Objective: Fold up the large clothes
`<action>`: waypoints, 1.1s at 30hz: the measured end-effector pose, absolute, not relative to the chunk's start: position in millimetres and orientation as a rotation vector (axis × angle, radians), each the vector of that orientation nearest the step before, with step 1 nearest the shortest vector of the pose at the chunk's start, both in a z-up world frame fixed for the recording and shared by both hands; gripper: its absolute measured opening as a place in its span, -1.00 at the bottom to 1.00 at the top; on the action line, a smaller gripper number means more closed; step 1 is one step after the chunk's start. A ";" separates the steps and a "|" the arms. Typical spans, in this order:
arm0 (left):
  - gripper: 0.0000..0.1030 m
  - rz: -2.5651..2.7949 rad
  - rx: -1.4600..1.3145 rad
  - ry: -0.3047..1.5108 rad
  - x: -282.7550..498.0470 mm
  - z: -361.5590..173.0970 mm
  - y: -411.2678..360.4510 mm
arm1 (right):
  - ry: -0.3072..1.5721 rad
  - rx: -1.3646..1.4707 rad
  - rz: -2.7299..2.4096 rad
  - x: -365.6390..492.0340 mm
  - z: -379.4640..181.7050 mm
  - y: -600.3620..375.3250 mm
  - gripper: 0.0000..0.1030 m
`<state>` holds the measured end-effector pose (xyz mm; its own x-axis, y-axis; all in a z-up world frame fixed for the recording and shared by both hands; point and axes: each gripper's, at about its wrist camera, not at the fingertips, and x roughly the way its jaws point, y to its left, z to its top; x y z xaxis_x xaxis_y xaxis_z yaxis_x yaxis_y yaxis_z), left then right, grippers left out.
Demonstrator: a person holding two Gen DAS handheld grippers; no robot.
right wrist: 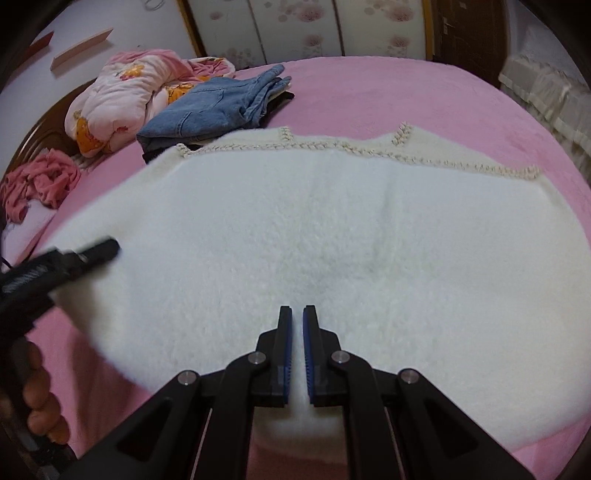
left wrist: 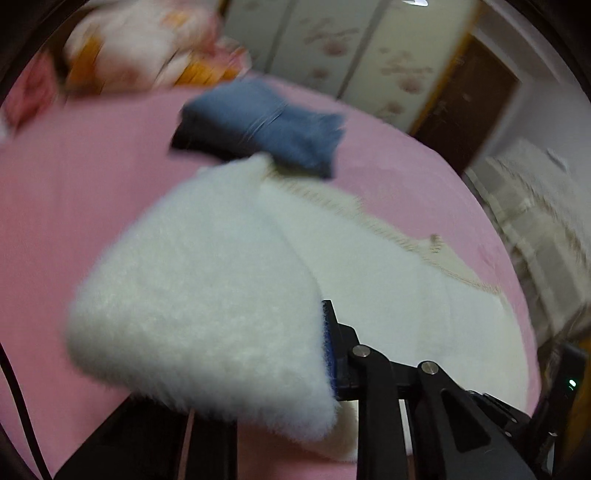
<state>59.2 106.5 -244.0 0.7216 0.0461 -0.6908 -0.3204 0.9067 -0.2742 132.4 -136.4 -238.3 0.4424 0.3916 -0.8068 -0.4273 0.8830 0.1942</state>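
- White fleece garment (right wrist: 295, 236): lying spread across the near half of the pink bed (right wrist: 406, 96), its braid-trimmed edge (right wrist: 332, 147) facing the far side. Its left corner is lifting clear of the bed, seen blurred in the left wrist view (left wrist: 199, 325).
- Left gripper (left wrist: 325, 350): its fingers are clamping on that raised corner; only one blue-padded finger (left wrist: 328, 347) is showing, the other being hidden behind the fleece. In the right wrist view it is reaching in from the left edge (right wrist: 99, 254), with a person's hand (right wrist: 40, 398) wrapping its handle.
- Right gripper (right wrist: 297, 350): hovering over the garment's near middle, fingers drawn nearly together with a thin gap, holding nothing.
- Folded blue jeans (right wrist: 210, 107): sitting just beyond the garment's far left corner, on top of something dark, touching or slightly overlapping the trimmed edge.
- Pink floral quilt (right wrist: 118, 96): bunching up behind the jeans, towards the headboard.
- Crumpled pink cloth (right wrist: 40, 181): lying at the bed's left edge, well apart from the garment.
- Flower-patterned wardrobe doors (right wrist: 314, 29): standing beyond the bed.
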 end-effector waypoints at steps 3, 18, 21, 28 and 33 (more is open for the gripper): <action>-0.62 0.094 -0.240 0.672 71.9 -203.5 66.2 | 1.015 0.060 0.523 135.7 -243.0 -149.3 -0.88; -0.63 -0.438 0.109 0.720 123.9 -220.4 -158.8 | 0.990 0.407 0.111 95.2 -224.6 -361.9 -0.90; -0.57 -0.418 0.262 0.792 123.4 -262.1 -199.0 | 1.017 0.438 -0.004 81.8 -237.3 -399.2 -0.89; -0.47 -0.409 0.343 0.761 114.2 -268.3 -201.7 | 1.019 0.467 -0.040 69.3 -244.3 -408.4 -0.89; 0.24 -0.502 0.302 0.817 121.5 -252.9 -204.5 | 1.010 0.454 -0.007 82.8 -232.1 -403.8 -0.88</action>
